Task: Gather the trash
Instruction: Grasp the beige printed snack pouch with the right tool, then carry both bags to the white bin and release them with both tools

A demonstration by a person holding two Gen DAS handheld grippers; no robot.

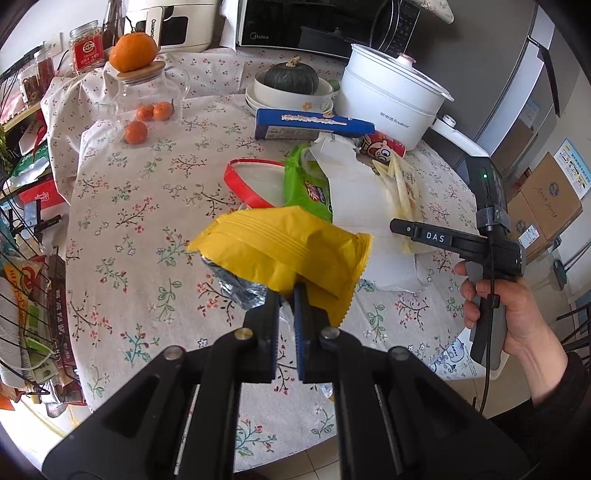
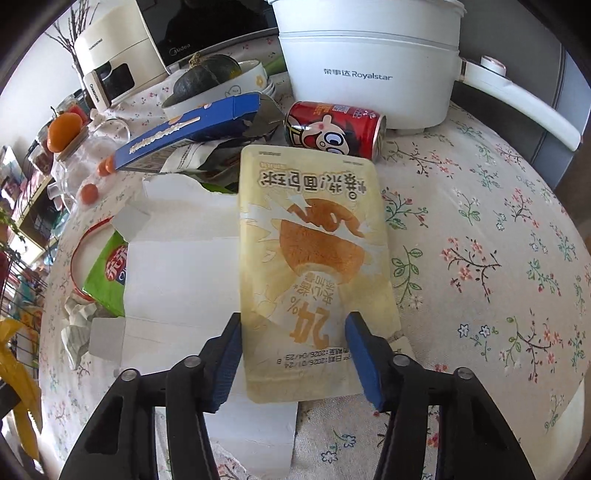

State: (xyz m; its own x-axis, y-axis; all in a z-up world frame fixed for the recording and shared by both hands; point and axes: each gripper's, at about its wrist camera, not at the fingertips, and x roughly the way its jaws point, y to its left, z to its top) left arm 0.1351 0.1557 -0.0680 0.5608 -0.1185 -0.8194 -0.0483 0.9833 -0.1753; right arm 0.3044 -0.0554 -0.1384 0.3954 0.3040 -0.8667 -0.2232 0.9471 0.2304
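Green packet (image 1: 308, 184) half buried under white paper (image 1: 354, 192); can (image 2: 334, 129) partly masked by cream pouch (image 2: 314, 258). Left tongs (image 1: 286, 295) clamped on yellow wrapper (image 1: 284, 251), held above counter (image 1: 140, 221); foil lining shows beneath. Right tongs (image 2: 291, 350) spread wide, blue pads either side of pouch's near end, contact unclear. Pouch lies flat over paper.

Home kitchen: microwave (image 1: 295, 26), cooking pot (image 1: 391, 99).

Glossy yellow plastic wrapper (image 1: 288, 254), matt floral cloth tablecloth (image 1: 147, 206), shiny metal can (image 2: 334, 129).
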